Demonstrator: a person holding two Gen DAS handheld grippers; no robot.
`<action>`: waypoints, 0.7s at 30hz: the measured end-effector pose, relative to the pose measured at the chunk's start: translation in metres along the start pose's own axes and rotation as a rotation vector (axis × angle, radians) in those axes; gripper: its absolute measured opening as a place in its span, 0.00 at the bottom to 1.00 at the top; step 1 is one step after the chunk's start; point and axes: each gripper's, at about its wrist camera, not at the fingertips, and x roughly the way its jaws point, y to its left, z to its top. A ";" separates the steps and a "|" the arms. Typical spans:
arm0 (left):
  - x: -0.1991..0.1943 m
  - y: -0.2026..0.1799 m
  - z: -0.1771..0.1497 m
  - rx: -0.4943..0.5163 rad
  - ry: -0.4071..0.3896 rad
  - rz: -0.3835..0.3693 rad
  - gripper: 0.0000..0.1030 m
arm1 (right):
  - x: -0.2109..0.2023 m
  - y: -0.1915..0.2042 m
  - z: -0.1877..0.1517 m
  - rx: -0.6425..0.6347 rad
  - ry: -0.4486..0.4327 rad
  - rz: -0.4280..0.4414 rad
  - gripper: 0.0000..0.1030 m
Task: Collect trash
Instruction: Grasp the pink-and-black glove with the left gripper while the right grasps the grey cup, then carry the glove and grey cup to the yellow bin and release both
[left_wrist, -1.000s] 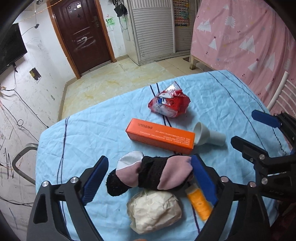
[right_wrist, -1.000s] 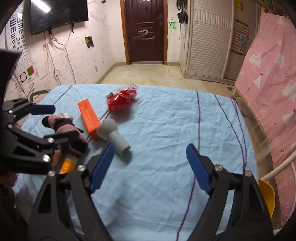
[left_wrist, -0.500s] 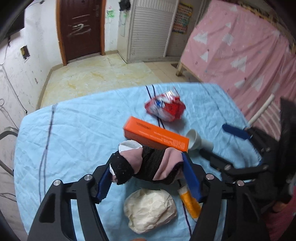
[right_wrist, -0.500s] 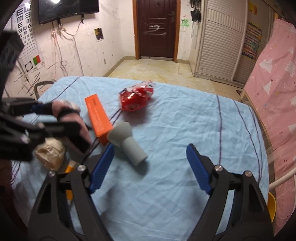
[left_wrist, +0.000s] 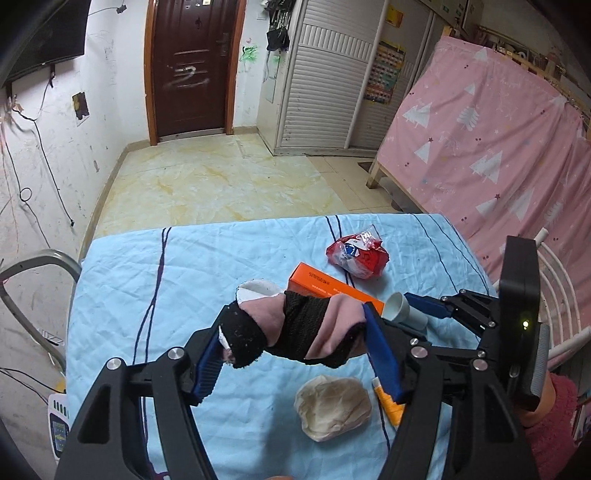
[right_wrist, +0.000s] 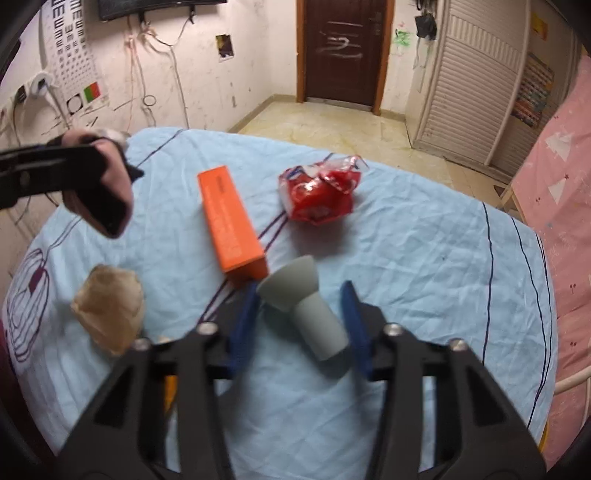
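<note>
Now the rolled pink-and-black sock bundle (left_wrist: 295, 332) is hanging clear above the blue-sheeted worktop (left_wrist: 155, 295), clamped end to end by the left hand-held gripper (left_wrist: 295, 354), whose blue pads are pressing into it. Beneath and beside it are lying a crumpled paper wad (left_wrist: 332, 406), an orange tube (left_wrist: 388, 406), an orange box (right_wrist: 231, 225) and a red wrapper (right_wrist: 319, 195). Off to the right, the right hand-held gripper (right_wrist: 301, 325) is straddling a grey funnel-shaped piece (right_wrist: 303, 299) lying on the sheet; its jaws have just been closing, though pad contact is unclear.
</note>
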 end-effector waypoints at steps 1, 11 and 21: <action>-0.002 0.001 -0.001 0.000 0.000 0.003 0.59 | -0.001 0.002 -0.001 -0.008 -0.001 -0.006 0.36; -0.020 -0.021 -0.004 0.035 -0.029 0.030 0.59 | -0.049 -0.009 -0.014 0.050 -0.136 -0.027 0.30; -0.041 -0.076 -0.007 0.123 -0.066 0.042 0.59 | -0.102 -0.044 -0.043 0.139 -0.249 -0.043 0.31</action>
